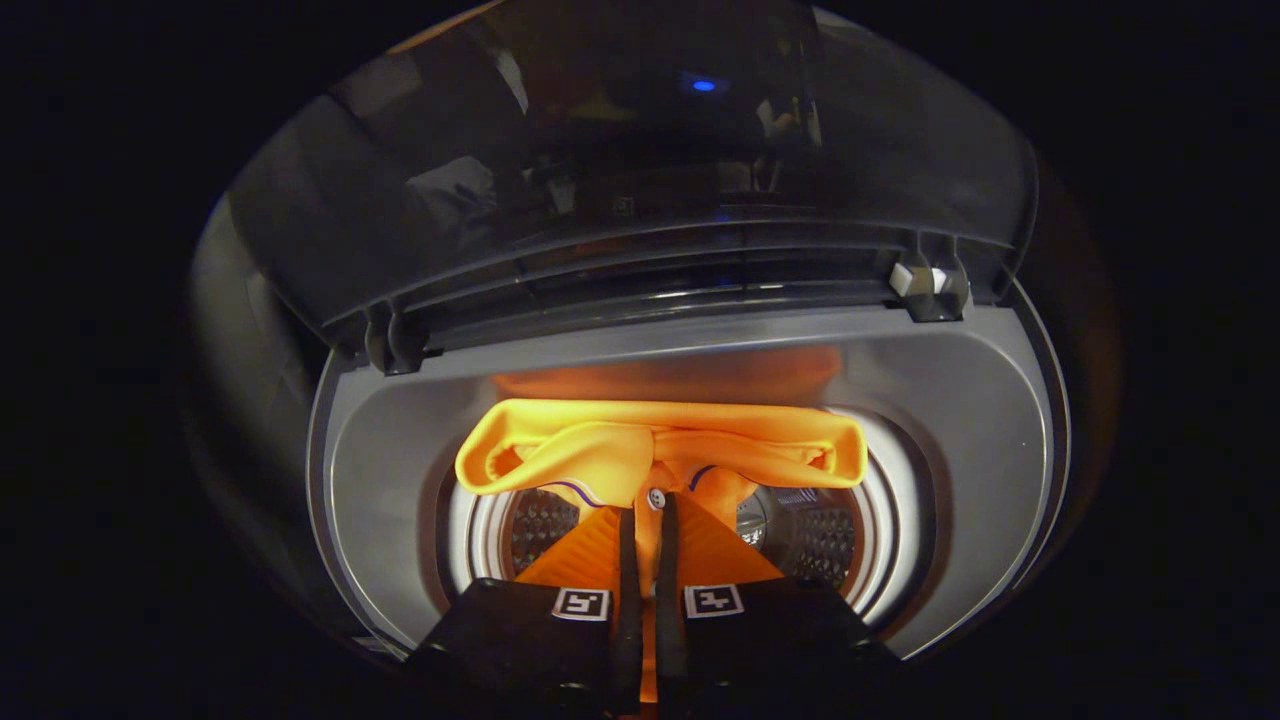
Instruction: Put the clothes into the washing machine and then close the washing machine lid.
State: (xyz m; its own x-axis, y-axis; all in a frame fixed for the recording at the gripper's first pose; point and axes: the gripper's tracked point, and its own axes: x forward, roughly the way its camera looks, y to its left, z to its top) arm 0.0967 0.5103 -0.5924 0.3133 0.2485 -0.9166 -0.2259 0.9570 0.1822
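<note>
Nearest the camera, the gripper (647, 515) has its two fingers drawn close together, pinching a fold of the orange garment (655, 450) between them. That garment hangs from the fingertips just above the round drum opening (800, 540) of the top-loading washing machine (960, 420), bunched into a wide roll that spreads to both sides beyond the fingers. It is bright orange with a thin dark trim line and a small pale button near the fingertips. Behind it, the transparent lid (620, 200) stands raised on its hinges.
</note>
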